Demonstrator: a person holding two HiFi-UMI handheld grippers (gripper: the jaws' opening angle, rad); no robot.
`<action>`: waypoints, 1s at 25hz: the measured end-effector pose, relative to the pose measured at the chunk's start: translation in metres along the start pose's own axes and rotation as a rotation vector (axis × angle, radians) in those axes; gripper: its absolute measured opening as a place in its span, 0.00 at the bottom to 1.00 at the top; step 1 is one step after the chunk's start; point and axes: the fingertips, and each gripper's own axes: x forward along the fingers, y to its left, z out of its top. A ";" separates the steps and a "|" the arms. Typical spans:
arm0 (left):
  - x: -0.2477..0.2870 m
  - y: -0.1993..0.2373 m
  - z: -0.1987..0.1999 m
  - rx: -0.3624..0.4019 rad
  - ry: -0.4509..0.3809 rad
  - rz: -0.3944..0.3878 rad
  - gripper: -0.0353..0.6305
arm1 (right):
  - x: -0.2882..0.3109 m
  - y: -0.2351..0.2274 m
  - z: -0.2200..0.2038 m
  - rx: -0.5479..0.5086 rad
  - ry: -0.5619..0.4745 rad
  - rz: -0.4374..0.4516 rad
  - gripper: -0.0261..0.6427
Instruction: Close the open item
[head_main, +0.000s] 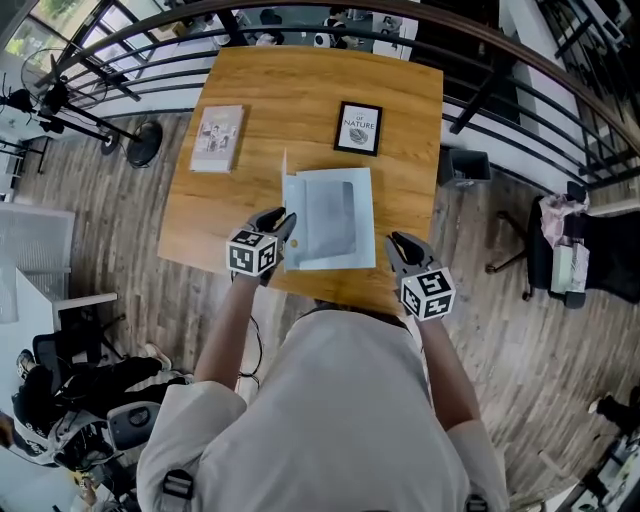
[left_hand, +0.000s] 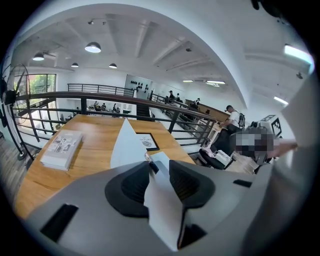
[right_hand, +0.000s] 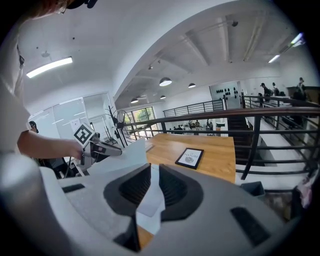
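Wooden counter (head_main: 300, 90), seen from above. Pale blue folder (head_main: 330, 215) lay flat at the middle of the near edge, well clear of the book (head_main: 218, 138) toward the far left corner and the framed print (head_main: 358, 128) at the far middle.

Folder was open. Its flap (left_hand: 129, 147) stood upright along the left side instead of lying over the body.

Left hand-held gripper (head_main: 281, 226) sat at the folder's near left corner, jaws pinching the pale sheet there. In the left gripper view the sheet ran on edge between the pads. Judged reason: holding the flap up so it could be swung over to the right.

Right hand-held gripper (head_main: 396, 246) sat at the near right corner, jaws closed to a narrow slot with a corner of the pale sheet caught between them. Judged reason: to pin the body so it would not slide across the counter while the flap was turned.

Closing had not yet been done. The next move would need the flap laid down squarely. A thin sheet like this could buckle or slip from the pads.
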 end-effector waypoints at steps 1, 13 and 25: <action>0.003 -0.003 0.001 0.002 0.002 -0.005 0.24 | -0.001 -0.002 0.000 0.004 0.001 -0.002 0.12; 0.036 -0.037 0.001 0.001 0.021 -0.063 0.26 | -0.007 -0.021 -0.006 0.024 0.012 -0.005 0.12; 0.073 -0.070 -0.005 0.037 0.090 -0.101 0.27 | -0.013 -0.043 -0.017 0.059 0.019 -0.008 0.12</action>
